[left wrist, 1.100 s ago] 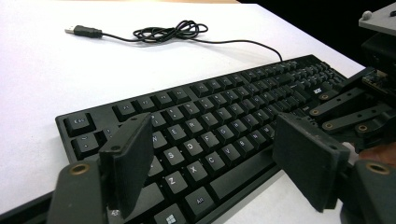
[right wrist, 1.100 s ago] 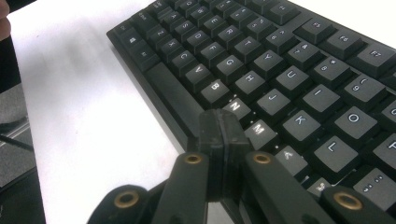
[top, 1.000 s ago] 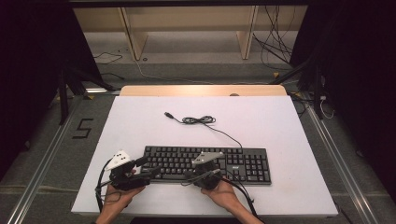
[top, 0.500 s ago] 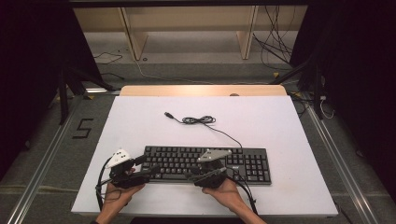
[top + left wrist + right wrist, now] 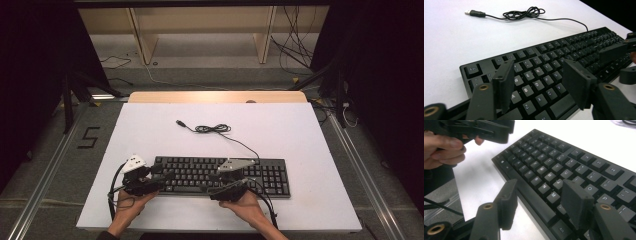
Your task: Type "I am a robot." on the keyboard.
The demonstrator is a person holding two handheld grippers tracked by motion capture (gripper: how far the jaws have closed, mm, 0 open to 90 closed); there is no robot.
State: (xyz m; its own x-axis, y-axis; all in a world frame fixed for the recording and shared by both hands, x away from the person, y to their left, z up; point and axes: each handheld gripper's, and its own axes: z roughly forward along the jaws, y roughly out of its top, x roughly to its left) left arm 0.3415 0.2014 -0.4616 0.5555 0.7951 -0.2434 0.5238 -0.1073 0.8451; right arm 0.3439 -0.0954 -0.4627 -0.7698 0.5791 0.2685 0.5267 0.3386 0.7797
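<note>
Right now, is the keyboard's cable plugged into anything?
No, unplugged. The cable lies loosely coiled on the table, its plug bare, behind the keyboard.

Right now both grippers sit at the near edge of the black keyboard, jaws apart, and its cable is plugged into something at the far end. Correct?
Not quite. The cable is not plugged in: the high view shows its USB plug lying loose on the white table. The rest holds: the left gripper and right gripper sit at the near edge of the keyboard, jaws apart.
</note>
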